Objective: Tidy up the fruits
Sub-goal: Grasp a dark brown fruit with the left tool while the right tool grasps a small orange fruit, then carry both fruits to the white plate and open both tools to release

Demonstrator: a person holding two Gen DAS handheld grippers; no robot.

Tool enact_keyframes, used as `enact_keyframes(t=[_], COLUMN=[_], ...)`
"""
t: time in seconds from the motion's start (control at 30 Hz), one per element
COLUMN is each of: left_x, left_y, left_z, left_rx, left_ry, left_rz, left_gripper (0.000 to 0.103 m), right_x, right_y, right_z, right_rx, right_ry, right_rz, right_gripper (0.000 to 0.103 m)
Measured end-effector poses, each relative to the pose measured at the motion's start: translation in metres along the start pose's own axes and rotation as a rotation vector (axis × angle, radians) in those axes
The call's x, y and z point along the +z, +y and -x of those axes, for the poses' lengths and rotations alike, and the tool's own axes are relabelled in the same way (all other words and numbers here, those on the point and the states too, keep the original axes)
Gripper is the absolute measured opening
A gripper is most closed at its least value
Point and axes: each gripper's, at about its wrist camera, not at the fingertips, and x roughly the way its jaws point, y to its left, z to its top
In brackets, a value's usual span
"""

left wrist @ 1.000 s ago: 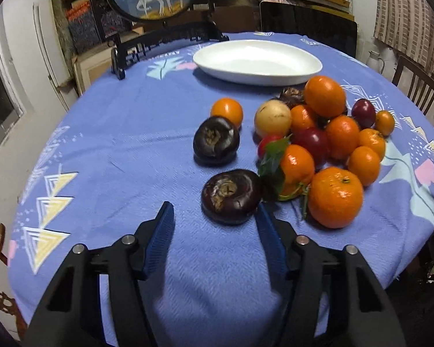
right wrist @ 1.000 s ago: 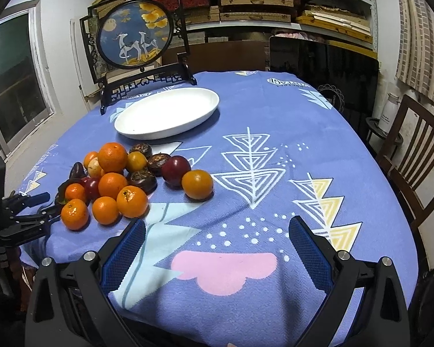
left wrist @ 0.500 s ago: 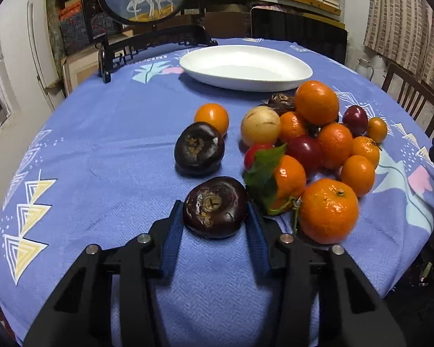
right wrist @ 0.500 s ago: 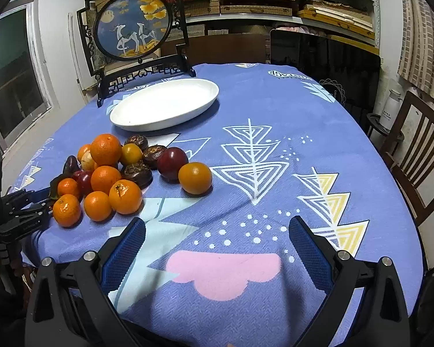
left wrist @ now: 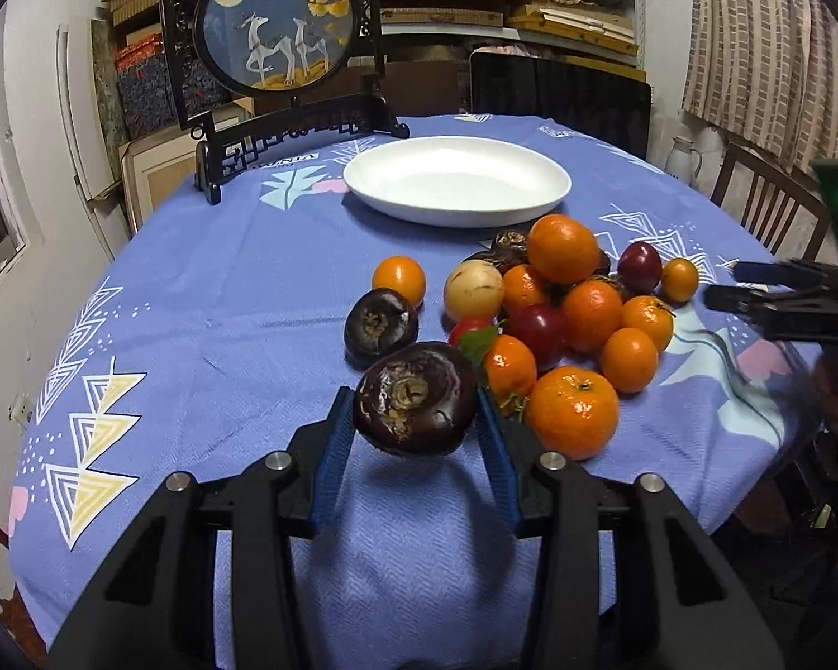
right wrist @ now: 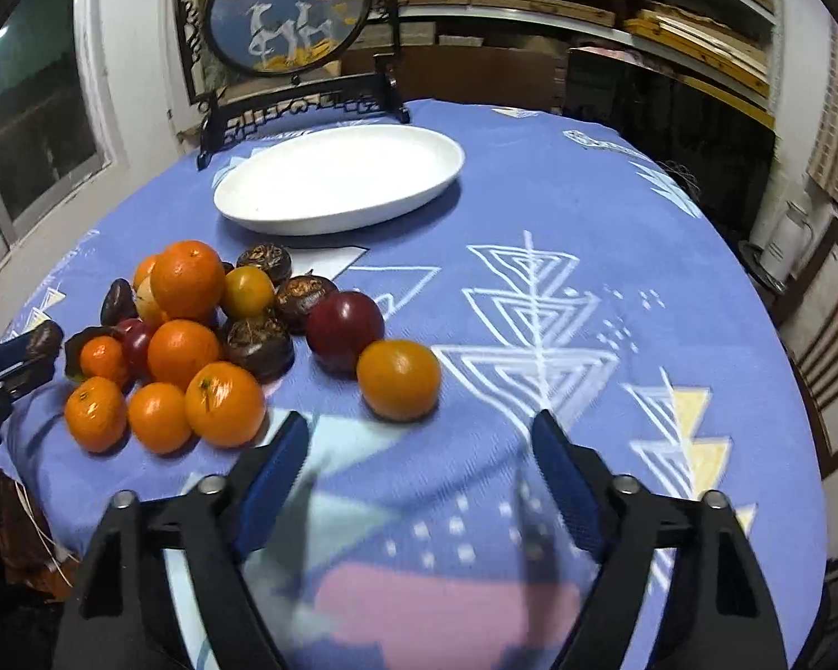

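Observation:
My left gripper (left wrist: 416,435) is shut on a dark purple round fruit (left wrist: 416,397) and holds it above the blue tablecloth. A second dark fruit (left wrist: 380,325) lies just beyond it. A pile of oranges (left wrist: 572,410), red plums (left wrist: 539,329) and one pale yellow fruit (left wrist: 473,290) lies to the right. An empty white oval plate (left wrist: 457,178) stands behind the pile. My right gripper (right wrist: 419,446) is open and empty, just short of a lone orange (right wrist: 399,378) and a red plum (right wrist: 344,329). The plate's rim (right wrist: 307,223) also shows in the right wrist view.
A framed round deer picture on a black stand (left wrist: 276,33) is at the table's back edge. Wooden chairs (left wrist: 765,206) stand at the right. The right gripper (left wrist: 776,296) appears at the right edge of the left wrist view. Shelves fill the back wall.
My left gripper closed on the dark purple fruit and lifted it off the cloth. My right gripper moved forward towards the lone orange, still open.

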Motion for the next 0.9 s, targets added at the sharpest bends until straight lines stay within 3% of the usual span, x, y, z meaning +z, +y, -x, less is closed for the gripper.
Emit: enact_keyframes(t=[0.1,0.23,0.3,0.67,0.9], left_x=[0.000,-0.001,0.000,0.006,0.048], left_y=[0.002,0.005,0.007,0.012,0.012], left_z=[-0.003,-0.005,-0.006,-0.005,-0.006], left_rx=[0.003,0.007,0.008,-0.004,-0.036], left_ry=[0.011,0.019,0.021,0.012,-0.012], left_rz=[0.007,0.016,0.020,0.040,0.019], left_gripper=[0.043,0.043,0.043,0.043,0.043], right_x=[0.010,0.015,0.014,0.004,0.034], right_y=[0.001,0.001,0.003,-0.014,-0.023], right_z=[-0.018,-0.030,-0.036,-0.014,0.015], right_rx=[-0.006,0.027,0.053,0.137,0.160], right_ry=[0.046,0.072,0.091,0.013,-0.041], right_rz=[0.024,0.025,0.027,-0.043,-0.026], right_gripper=[0.057,0.056,0.038,0.037,0.037])
